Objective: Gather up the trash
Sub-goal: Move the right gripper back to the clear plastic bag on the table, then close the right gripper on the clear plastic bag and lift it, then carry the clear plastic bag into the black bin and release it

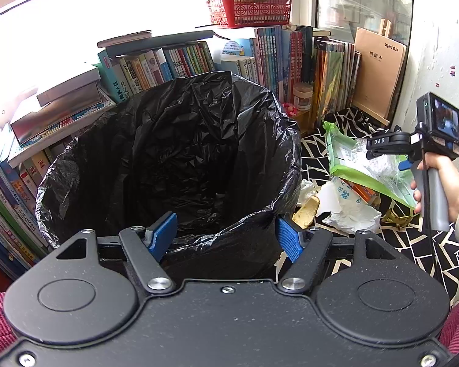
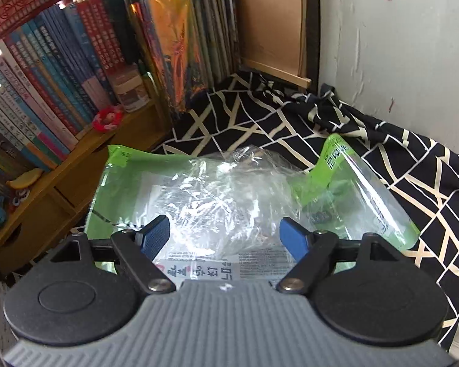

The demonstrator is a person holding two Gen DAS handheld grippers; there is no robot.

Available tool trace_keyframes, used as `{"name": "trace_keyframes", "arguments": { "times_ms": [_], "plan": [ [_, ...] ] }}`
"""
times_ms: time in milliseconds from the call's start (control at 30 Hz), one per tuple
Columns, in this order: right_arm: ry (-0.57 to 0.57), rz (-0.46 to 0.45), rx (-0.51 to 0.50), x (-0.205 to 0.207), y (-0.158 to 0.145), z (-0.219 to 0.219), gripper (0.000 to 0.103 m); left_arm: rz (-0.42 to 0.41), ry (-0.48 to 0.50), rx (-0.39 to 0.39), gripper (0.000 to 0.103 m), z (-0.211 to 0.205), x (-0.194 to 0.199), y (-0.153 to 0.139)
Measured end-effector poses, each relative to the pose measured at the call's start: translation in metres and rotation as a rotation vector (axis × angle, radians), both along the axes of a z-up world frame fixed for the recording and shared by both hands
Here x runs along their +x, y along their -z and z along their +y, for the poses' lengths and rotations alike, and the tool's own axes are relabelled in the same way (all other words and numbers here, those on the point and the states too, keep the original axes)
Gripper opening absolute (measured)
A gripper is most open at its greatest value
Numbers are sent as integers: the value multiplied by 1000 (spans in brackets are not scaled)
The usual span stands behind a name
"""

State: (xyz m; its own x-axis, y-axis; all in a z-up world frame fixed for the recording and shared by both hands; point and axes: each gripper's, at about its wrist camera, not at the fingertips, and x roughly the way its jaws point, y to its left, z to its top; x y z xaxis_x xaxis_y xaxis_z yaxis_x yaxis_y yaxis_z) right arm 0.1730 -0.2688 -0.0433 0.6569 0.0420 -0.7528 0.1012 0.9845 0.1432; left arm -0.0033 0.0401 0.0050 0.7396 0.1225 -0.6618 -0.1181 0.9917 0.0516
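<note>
From your left wrist, the left gripper (image 1: 225,232) clamps the near rim of the black-lined bin (image 1: 168,159). From your right wrist, the right gripper (image 2: 225,238) gapes, empty, over the green-edged plastic bag (image 2: 217,192) on the patterned cloth (image 2: 382,153).

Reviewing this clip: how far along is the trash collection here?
Done: little that shows; the black-lined bin looks nearly empty. In hand: nothing; the right tongs stand open over the green-edged clear bag. Left: that bag, the white wrapper and a yellowish scrap lie on the patterned cloth.
</note>
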Motion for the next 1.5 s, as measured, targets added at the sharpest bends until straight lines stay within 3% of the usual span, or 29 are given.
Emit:
{"name": "trace_keyframes", "arguments": {
  "times_ms": [167,233,367,567,867,1033,1333,1500],
  "plan": [
    [20,-42,-3,4,8,-3,94,-1,2,0,68,0,0,0],
    [8,-63,-7,6,6,-1,103,-1,2,0,68,0,0,0],
    [-28,-92,-32,14,5,4,103,-1,2,0,68,0,0,0],
    [-38,-58,-71,25,20,4,103,-1,2,5,68,0,0,0],
    [-69,-12,-66,25,28,9,70,-1,3,7,68,-1,0,0],
    [-47,-51,-47,19,14,12,43,0,3,6,68,0,0,0],
    [-70,-222,60,0,-44,22,40,-2,1,12,68,0,1,1],
    [-160,-320,222,-20,-83,31,40,1,-3,17,70,-1,2,1]
  ]
}}
